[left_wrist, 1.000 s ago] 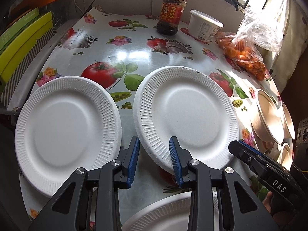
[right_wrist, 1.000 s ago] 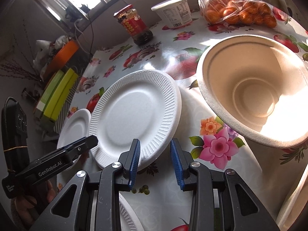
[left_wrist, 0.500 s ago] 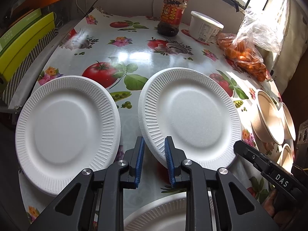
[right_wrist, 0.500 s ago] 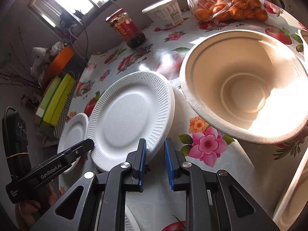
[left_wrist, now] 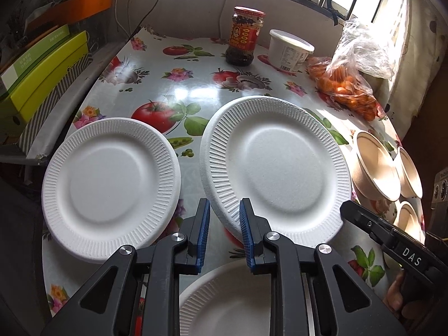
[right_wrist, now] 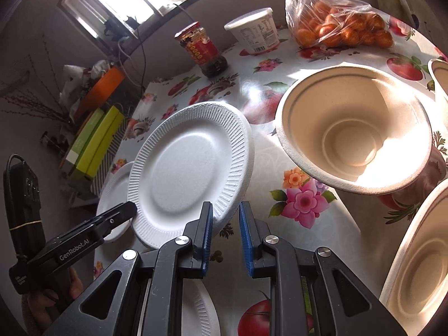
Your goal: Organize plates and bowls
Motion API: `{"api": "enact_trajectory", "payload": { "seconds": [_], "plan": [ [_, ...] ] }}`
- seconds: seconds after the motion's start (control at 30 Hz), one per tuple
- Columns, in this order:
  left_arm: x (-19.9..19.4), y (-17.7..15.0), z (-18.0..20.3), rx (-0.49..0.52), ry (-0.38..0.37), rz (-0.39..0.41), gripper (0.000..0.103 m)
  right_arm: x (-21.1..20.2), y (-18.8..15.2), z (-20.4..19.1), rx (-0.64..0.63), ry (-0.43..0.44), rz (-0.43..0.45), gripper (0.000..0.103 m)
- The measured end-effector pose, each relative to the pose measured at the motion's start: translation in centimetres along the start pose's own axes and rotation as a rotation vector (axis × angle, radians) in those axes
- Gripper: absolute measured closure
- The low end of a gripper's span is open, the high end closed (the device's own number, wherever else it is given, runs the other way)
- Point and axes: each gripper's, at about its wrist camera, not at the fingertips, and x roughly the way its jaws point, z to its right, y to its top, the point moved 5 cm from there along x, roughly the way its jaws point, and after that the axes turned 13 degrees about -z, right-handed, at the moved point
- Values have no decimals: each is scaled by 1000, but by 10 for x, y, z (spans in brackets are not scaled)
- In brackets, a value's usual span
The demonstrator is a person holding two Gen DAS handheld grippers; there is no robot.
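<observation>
A white foam plate (left_wrist: 280, 168) (right_wrist: 190, 168) is tilted, its near edge lifted off the flowered tablecloth. My left gripper (left_wrist: 224, 218) is shut on its near-left rim. My right gripper (right_wrist: 225, 218) is shut on the near-right rim of the same plate, and its tip (left_wrist: 350, 212) shows at the plate's right edge. A second white plate (left_wrist: 112, 184) lies flat to the left. A third white plate (left_wrist: 224, 302) lies under my fingers. Three beige paper bowls (left_wrist: 375, 165) stand at the right; the nearest bowl (right_wrist: 355, 128) is empty.
At the back stand a red-labelled sauce jar (left_wrist: 245, 36), a white lidded tub (left_wrist: 289, 50) and a plastic bag of oranges (left_wrist: 344, 89). Green boxes (left_wrist: 42, 70) sit off the table's left edge. A person's hand (right_wrist: 42, 302) holds the left gripper.
Both grippers' jaws closed onto the middle plate's near rim. Both then rose a little, and the plate's near edge came up off the table.
</observation>
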Motion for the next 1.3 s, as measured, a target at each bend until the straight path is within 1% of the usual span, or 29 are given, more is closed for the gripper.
{"api": "enact_trajectory", "payload": {
  "seconds": [0.27,0.4,0.57,0.77,1.1,1.3],
  "plan": [
    [-17,-22,2,-13,-19,21,80,-15,-11,-5,-40,13,-1,84],
    [-24,-34,6,-10,-6,31,80,-21,-18,-7,-59,13,-5,84],
    [-32,-47,8,-16,-11,43,80,-26,-27,-5,-67,23,-16,84],
    [-38,-67,11,-24,-14,43,80,-33,-41,-6,-109,19,-32,84],
    [-44,-99,9,-61,-18,41,80,-37,-62,-10,-140,35,-59,84],
    [-47,-124,4,-99,-32,33,80,-38,-76,-13,-159,54,-84,84]
  ]
}}
